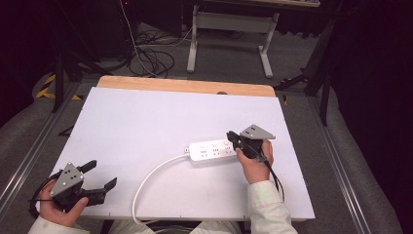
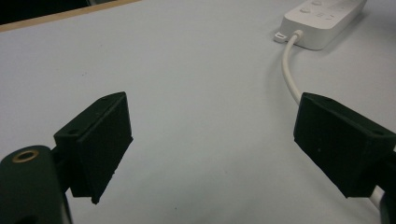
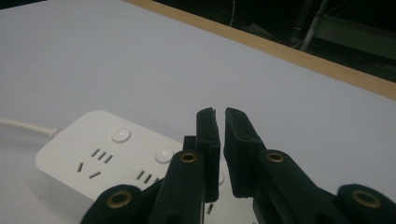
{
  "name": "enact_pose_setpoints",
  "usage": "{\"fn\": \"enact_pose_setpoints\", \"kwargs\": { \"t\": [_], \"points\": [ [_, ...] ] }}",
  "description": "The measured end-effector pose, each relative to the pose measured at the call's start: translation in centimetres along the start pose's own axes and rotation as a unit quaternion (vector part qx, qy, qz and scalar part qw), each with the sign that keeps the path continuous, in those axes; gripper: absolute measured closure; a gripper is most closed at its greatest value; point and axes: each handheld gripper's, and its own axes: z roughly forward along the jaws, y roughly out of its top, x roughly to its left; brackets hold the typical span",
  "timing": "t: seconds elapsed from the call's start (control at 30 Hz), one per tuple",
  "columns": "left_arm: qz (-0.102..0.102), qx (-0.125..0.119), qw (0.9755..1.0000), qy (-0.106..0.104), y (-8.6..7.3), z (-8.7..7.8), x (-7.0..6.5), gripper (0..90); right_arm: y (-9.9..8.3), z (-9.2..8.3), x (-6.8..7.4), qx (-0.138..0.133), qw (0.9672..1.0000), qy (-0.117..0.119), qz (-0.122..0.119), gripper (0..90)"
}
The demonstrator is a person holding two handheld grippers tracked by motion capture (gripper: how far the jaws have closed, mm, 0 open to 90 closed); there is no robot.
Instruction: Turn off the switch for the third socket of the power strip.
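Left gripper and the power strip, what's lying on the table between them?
Only the strip's white cable, curving from the power strip toward the left gripper, shown in the high view.

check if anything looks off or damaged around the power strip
Nothing stands out. The white power strip lies flat on the table, a bit askew to its edges, its cable curving off the near edge. The right gripper hovers over its end, nearly shut on nothing; the left gripper waits open.

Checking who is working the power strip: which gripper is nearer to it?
Right. The right gripper hovers over the right end of the white power strip, jaws nearly closed. The left gripper sits open at the table's near-left corner, far from it.
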Motion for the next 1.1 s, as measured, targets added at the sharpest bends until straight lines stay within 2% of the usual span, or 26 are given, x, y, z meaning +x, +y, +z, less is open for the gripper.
{"fn": "enact_pose_setpoints", "kwargs": {
  "t": [0.23, 0.3, 0.43, 0.7, 0.83, 1.1],
  "points": [
    [-0.001, 0.004, 1.0, -0.001, 0.0, 0.0, 0.0, 11.9, 0.5, -0.6, 0.2, -0.005, 1.0, 0.003, 0.001, 78.0],
    [-0.001, 0.009, 1.0, -0.003, 0.0, 0.0, 0.0, 11.7, 0.7, -1.0, 0.3, -0.003, 1.0, 0.007, -0.001, 70.6],
    [-0.002, 0.012, 0.9999, -0.002, 0.0, -0.1, 0.1, 11.2, 1.0, -1.5, 0.3, -0.006, 0.9999, 0.011, 0.002, 63.8],
    [-0.001, 0.009, 1.0, -0.002, 0.1, 0.0, 0.0, 10.5, 1.5, -3.9, 0.5, -0.021, 0.9995, 0.024, 0.005, 50.0],
    [0.001, 0.009, 1.0, -0.002, 0.1, -0.1, 0.0, 10.5, 1.5, -4.8, 0.5, -0.029, 0.999, 0.032, 0.013, 47.9],
    [0.001, 0.006, 1.0, -0.004, 0.1, -0.2, 0.0, 10.6, 1.0, -6.6, 1.1, -0.028, 0.9985, 0.046, -0.002, 41.6]
  ]
}}
